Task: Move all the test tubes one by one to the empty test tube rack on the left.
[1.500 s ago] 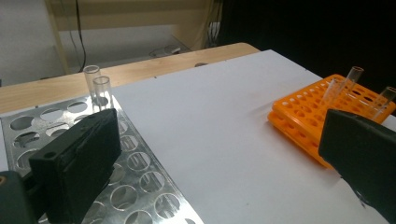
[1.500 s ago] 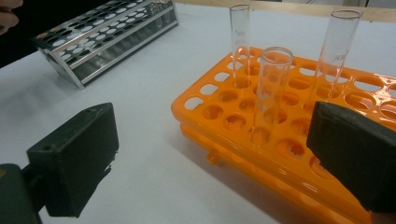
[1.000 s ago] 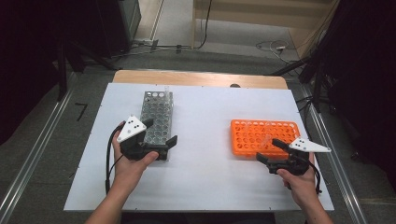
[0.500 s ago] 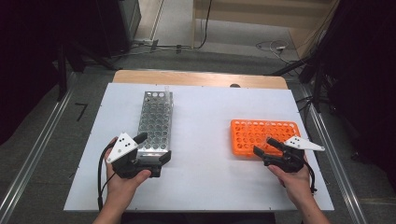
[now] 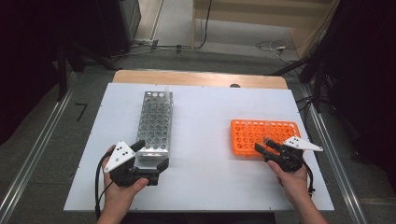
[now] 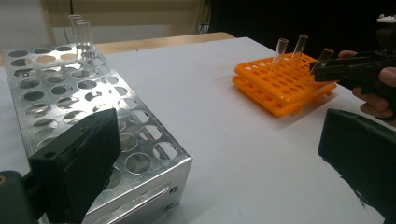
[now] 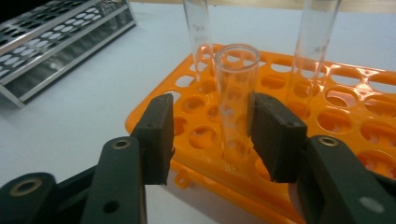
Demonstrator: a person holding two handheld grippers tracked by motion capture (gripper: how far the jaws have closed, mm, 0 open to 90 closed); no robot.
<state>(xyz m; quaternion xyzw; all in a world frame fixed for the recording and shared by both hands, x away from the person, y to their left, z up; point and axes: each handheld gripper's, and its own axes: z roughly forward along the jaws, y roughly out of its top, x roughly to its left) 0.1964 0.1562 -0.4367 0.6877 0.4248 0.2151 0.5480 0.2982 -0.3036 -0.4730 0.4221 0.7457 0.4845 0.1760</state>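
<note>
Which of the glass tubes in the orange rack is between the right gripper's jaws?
The nearest glass tube, at the orange rack's near edge. The other two stand farther back, outside the right gripper.

Faint print on a test tube (image 7: pixel 200 28), too blurred to read

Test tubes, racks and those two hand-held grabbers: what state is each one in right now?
Near test tube: upright in the orange rack, between the right jaws, a gap visible at the left jaw.
Two farther test tubes: standing in the orange rack.
Orange rack: flat on the table, mostly empty holes.
Metal rack: flat, two tubes at its far end.
Right gripper: jaws just been closing around the near tube.
Left gripper: open, at the metal rack's near end.
</note>
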